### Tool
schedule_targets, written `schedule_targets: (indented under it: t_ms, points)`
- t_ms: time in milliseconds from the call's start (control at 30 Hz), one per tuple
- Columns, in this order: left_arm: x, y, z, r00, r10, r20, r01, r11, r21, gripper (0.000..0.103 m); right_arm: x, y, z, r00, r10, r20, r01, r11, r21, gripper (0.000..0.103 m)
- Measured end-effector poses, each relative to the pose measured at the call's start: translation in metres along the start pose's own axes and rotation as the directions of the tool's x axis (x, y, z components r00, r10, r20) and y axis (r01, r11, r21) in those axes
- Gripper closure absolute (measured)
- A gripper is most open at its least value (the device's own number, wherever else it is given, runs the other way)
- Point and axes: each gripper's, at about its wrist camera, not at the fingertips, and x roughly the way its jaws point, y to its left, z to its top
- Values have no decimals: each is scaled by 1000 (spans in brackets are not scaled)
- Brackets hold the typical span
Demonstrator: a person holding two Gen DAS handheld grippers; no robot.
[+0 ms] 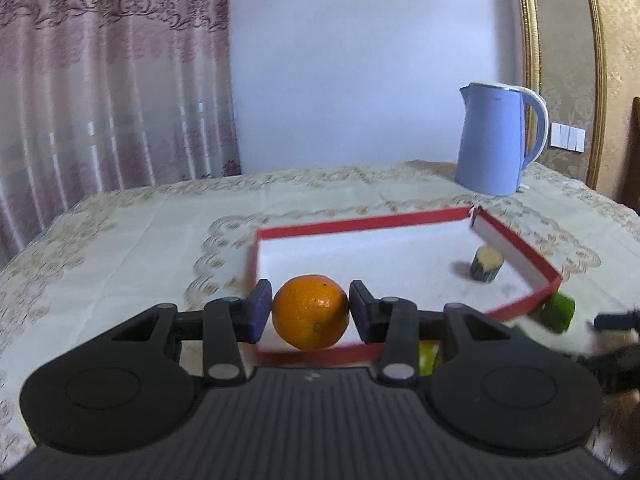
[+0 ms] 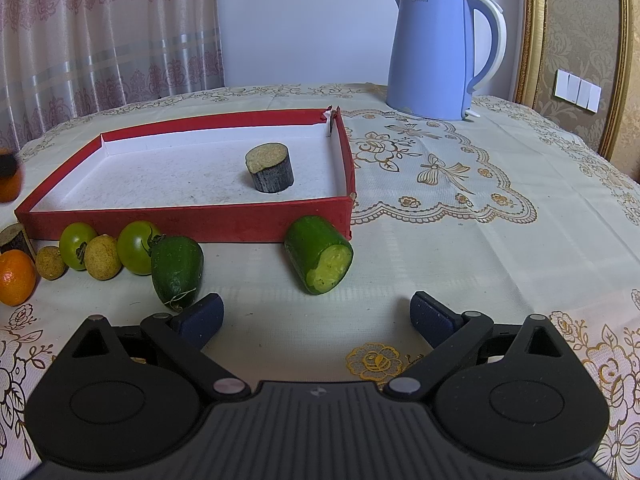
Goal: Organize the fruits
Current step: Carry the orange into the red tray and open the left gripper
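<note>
Left gripper point(image 1: 311, 312) clamped on an orange point(image 1: 310, 312) — both blue pads pressed against its sides, fruit clear of the cloth and hanging over the near wall of the red tray point(image 1: 520, 304). Beyond it in the tray, ahead and to the right, a dark cut stub point(image 1: 486, 264) stands on end near the right wall. Kettle point(image 1: 496, 140) farther back, right of the tray, on the tablecloth point(image 1: 120, 240). Right gripper point(image 2: 316, 316) hangs with jaws wide apart, nothing between the pads, low over the cloth. Just ahead of it lies a cut cucumber piece point(image 2: 320, 256), pale cut face toward the gripper, its far end by the tray's near right corner. Touching or nearly touching the left finger's tip: a dark green piece point(image 2: 176, 270). Left of that, in a row along the tray's near wall — two green tomatoes point(image 2: 138, 246), two small tan fruits point(image 2: 102, 258), a second orange point(image 2: 14, 278) at the frame edge. Curtain point(image 2: 108, 28) behind the table.
</note>
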Motion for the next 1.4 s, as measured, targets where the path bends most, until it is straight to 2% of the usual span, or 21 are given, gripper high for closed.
schedule_targets:
  t_ms: [200,400,600,633,833,967,1033,1100,1167,1267,1400]
  points:
    - [47,-13,22,999,-10,-35,10,1000,-11,64,0,0,0,1000,0,0,0,1000,0,3]
    - [101,-13,25,992,30,-119,-33,999,-24,64,0,0,0,1000,0,0,0,1000,0,3]
    - [133,-8,21,979,59,-196,-67,997,-31,64,0,0,0,1000,0,0,0,1000,0,2]
    - [135,-8,21,980,61,-189,-68,997,-28,64,0,0,0,1000,0,0,0,1000,0,2]
    - [135,-17,20,980,84,-178,-80,996,25,64,0,0,0,1000,0,-1,0,1000,0,2]
    - [133,-14,20,982,86,-170,-86,996,8,62,0,0,0,1000,0,-1,0,1000,1,2]
    - [128,-13,20,983,103,-150,-103,995,7,55,0,0,0,1000,0,-1,0,1000,1,2]
    - [120,-11,21,986,109,-123,-110,994,1,40,0,0,0,1000,0,-1,0,1000,1,2]
    - [109,-11,22,988,124,-88,-124,992,2,35,0,0,0,1000,0,-1,0,1000,1,2]
    - [87,-9,22,988,150,-44,-150,989,7,34,0,0,0,1000,0,-1,0,1000,1,2]
    - [45,0,13,993,121,6,-121,992,-34,23,0,0,0,1000,0,-1,0,1000,1,2]
